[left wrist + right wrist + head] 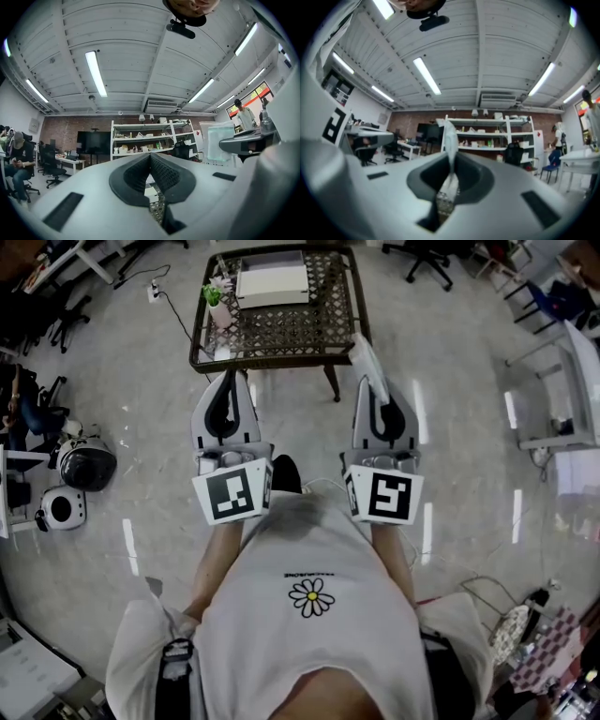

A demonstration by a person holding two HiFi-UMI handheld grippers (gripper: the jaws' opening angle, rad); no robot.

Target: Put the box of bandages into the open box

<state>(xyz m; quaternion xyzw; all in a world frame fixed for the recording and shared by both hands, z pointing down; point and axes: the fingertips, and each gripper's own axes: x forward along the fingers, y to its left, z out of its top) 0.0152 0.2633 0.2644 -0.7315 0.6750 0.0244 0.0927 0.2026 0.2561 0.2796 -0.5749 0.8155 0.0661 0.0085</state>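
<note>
Now the right gripper (450, 174) is clenched on the box of bandages (449, 140). In the right gripper view its thin pale edge stands up between the two jaws. In the head view the same box of bandages (367, 354) sticks out forward past the jaw tips, in the air just beside the near right corner of the wicker table (281, 334). The left gripper (151, 161) is closed with its jaw tips meeting, and nothing is between them. It is held level beside the other one.

The open box (272, 283), white, lies on the far part of the table, well apart from the bandages. A small potted plant (217, 298) stands to its left.

I judge that the bandage box is light and very flat. It seems a little translucent, so perhaps it is soft rather than stiff, though the views are too blurred to be sure. The hold is on one end only, across the flat faces, and most of the box hangs free beyond the jaws. Such a thin thing may bend or swing there. A light firm pinch is enough, and a grip taken deeper would keep it steadier.
</note>
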